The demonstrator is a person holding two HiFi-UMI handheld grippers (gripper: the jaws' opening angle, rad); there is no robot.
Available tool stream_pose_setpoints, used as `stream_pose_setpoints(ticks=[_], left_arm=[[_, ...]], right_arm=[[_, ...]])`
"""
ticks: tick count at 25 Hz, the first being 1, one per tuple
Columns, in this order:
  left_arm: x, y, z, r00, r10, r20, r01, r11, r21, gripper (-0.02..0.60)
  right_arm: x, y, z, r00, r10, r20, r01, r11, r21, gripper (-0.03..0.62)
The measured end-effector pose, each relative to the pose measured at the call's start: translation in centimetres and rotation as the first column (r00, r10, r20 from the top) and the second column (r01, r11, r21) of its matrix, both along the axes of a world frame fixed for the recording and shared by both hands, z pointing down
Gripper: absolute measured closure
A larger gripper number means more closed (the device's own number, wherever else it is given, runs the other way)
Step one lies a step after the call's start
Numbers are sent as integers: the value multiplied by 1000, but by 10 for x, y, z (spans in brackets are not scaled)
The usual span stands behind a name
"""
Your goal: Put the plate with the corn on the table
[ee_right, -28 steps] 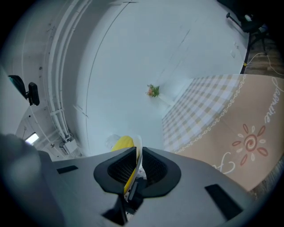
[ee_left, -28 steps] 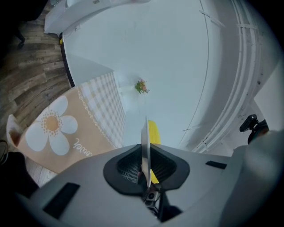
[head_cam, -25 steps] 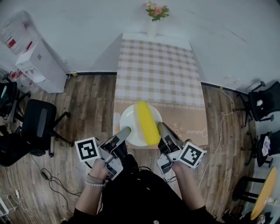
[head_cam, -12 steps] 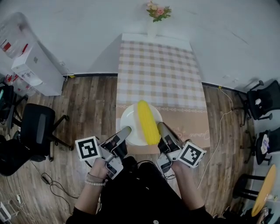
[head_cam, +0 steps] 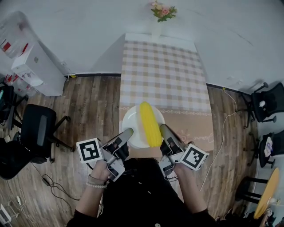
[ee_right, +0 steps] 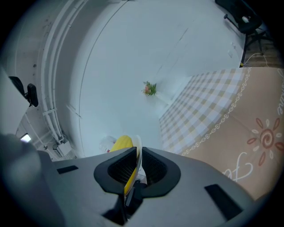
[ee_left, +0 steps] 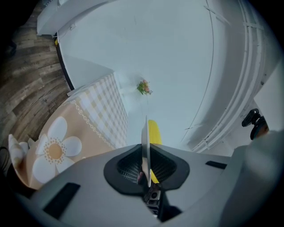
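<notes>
While the plate [head_cam: 132, 128] with the corn [head_cam: 150, 125] is held over the near edge of the tabletop [head_cam: 164, 75], its rim is clamped on either side by the left tool [head_cam: 128, 133] and right tool [head_cam: 163, 129], both nearly closed on it. The carry is judged almost done. A level lowering onto the tabletop, then release, is called for.

flowers [head_cam: 162, 11]: pink, against white wall [head_cam: 80, 31] | office chair [head_cam: 40, 126]: black, left, on wood floor [head_cam: 91, 104] | white cable [head_cam: 223, 133]: trailing right | second chair [head_cam: 266, 103]: right edge
</notes>
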State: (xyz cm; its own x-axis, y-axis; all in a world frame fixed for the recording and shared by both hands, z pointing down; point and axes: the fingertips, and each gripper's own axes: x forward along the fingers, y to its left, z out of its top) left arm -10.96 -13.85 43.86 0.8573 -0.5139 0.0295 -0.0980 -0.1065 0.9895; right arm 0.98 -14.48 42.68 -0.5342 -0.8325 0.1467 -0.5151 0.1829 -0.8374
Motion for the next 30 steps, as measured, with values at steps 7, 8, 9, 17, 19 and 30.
stream_pose_setpoints(ticks=[7,8,9,17,19,30], left_arm=[[17,-7,0,1000,-5,13,5,1000,3,537],[16,-9,0,1000,-7,12,7,1000,2,537],[15,-10,2,1000,-10,14,10,1000,-1,537],[19,-20,12,998,-19,54,19,1000,-14,537],[21,-22,14,998,-17,64,18,1000,-12,537],[35,-23,32,996,-28,85,31,999,-33,541]], right_arm=[[18,-7,2,1000,-13,-6,12,1000,-9,526],[16,-9,3,1000,-17,-6,17,1000,-10,526],[14,-11,4,1000,-24,-6,24,1000,-9,526],[18,-24,14,999,-53,-2,53,998,-35,526],[20,-26,16,999,-54,1,54,998,-41,526],[33,-28,33,997,-80,5,80,993,-83,530]])
